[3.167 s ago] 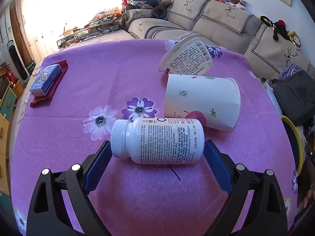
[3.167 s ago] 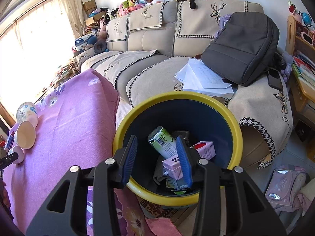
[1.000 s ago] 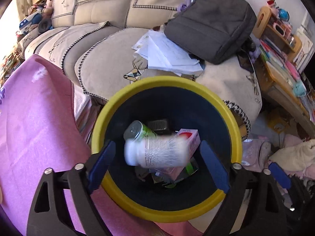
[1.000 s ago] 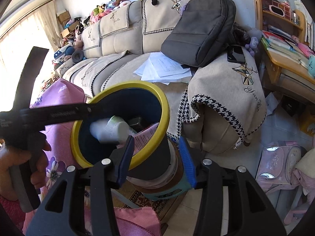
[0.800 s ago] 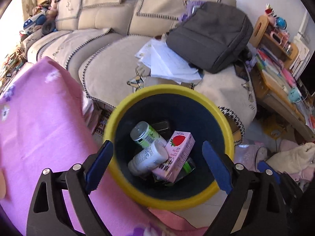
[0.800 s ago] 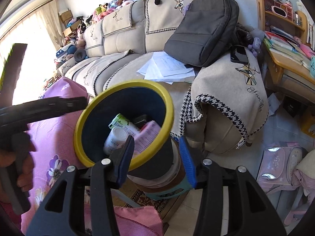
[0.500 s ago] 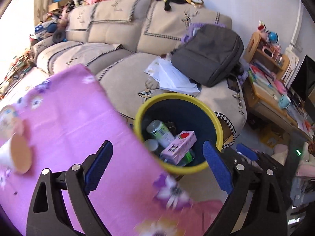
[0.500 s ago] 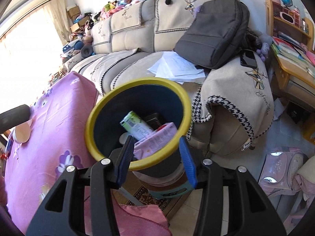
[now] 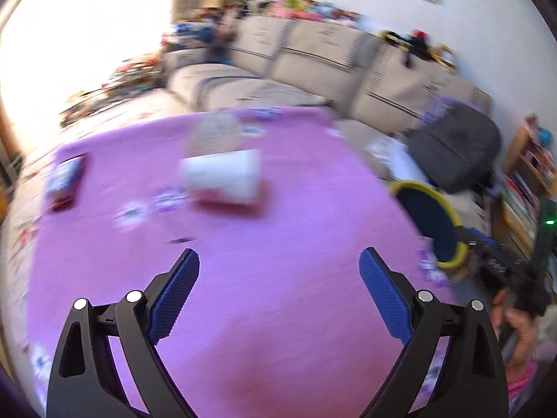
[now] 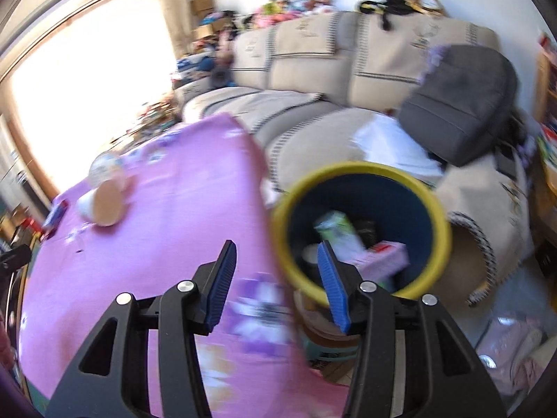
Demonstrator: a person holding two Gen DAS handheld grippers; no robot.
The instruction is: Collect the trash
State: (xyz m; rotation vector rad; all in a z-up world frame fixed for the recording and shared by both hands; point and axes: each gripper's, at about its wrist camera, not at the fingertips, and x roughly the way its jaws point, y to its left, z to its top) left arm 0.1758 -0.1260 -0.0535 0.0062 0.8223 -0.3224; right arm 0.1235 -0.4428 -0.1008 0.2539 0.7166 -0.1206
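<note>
Over the desk (image 9: 278,296), left gripper (image 9: 278,296) wide open and empty facing the cup (image 9: 222,174) lying sideways, right gripper (image 10: 275,278) parted near the bin (image 10: 358,170); risk of rolling it away.

Purple cloth, yellow-rimmed bin, beige sofa, all smeared by motion.

The tabletop (image 9: 278,296) wears a purple cloth with white and violet flower prints. On it lies a white paper cup (image 9: 221,176) with a red mark low on its side, tan inside from the right wrist view; a blue box (image 9: 62,177) sits on dark red. The trash bin (image 10: 437,219) is dark blue with a yellow rim, holding a green-and-white can (image 10: 339,231) and a pink carton (image 10: 384,256). The sofa (image 10: 313,55) is beige with dark striped trim; the backpack (image 10: 463,111) is grey. Both pairs of jaws carry blue pads on black frames.
</note>
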